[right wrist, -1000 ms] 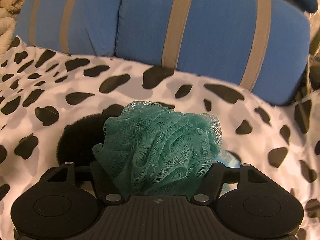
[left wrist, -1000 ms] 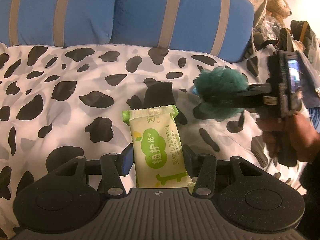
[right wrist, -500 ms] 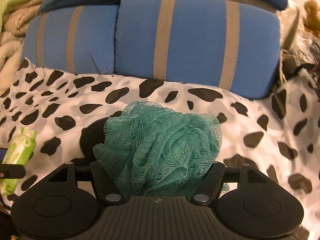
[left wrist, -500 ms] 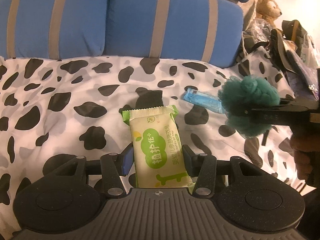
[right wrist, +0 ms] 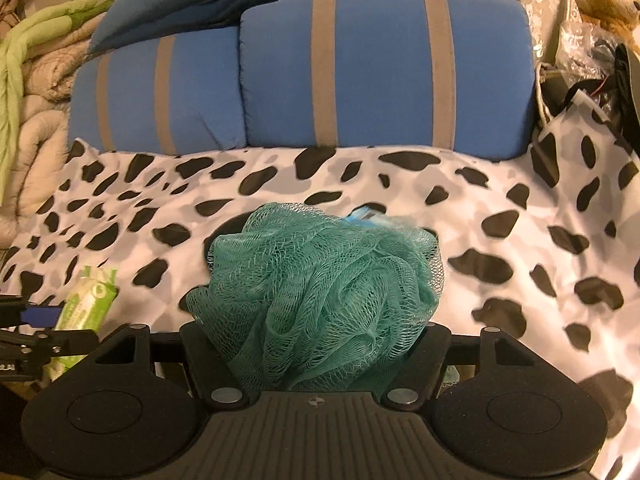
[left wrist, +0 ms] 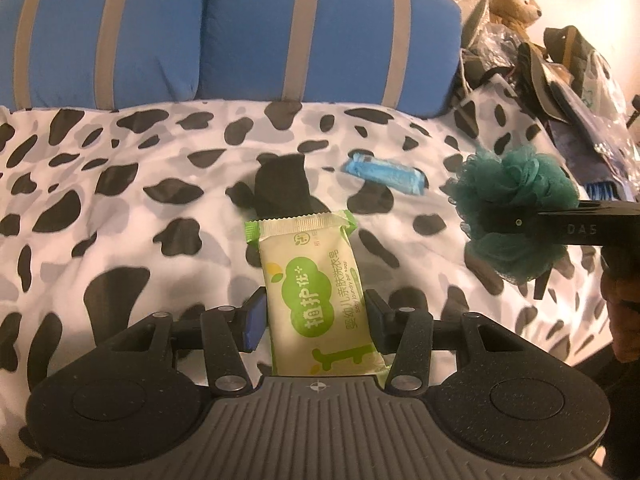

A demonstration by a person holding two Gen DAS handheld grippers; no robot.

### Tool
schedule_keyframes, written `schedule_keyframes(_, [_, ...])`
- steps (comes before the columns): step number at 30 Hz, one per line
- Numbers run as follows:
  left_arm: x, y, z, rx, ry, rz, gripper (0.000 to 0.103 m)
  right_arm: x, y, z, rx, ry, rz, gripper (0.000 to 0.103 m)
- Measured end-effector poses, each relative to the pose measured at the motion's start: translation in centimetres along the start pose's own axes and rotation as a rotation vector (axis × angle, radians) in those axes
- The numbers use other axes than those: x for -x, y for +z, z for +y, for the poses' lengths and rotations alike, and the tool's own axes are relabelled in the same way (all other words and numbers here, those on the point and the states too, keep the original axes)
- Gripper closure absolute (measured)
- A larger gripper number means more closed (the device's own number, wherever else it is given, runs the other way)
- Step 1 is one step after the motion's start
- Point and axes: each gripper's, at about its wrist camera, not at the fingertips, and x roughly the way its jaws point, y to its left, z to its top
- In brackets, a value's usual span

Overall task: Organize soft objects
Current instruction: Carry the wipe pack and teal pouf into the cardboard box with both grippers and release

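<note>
Mesh pouf [right wrist: 320, 296] hides blue packet [right wrist: 366, 215] partly.

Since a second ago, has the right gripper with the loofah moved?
Yes. In the left wrist view the right gripper, shut on the green loofah, has drawn rightward off the blue packet it covered, which now lies exposed on the spotted sheet.

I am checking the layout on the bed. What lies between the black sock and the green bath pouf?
A small blue packet lies on the spotted cover between the black sock and the green bath pouf, which the right gripper holds; the left wrist view shows it.
</note>
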Motion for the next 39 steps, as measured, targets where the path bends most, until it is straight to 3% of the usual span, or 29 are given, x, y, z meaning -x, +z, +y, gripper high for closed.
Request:
schedule_keyframes(18, [3.5, -5.6, -1.8, 0.012, -0.028, 0.073, 0.054, 4.9, -6.6, 4.8, 0.059, 0.124, 0.107, 0.032])
schedule_keyframes(39, [3.6, -10.3, -3.2, 0.044, -0.038, 0.315, 0.054, 5.3, -12.4, 9.2, 0.133, 0.148, 0.377, 0.03])
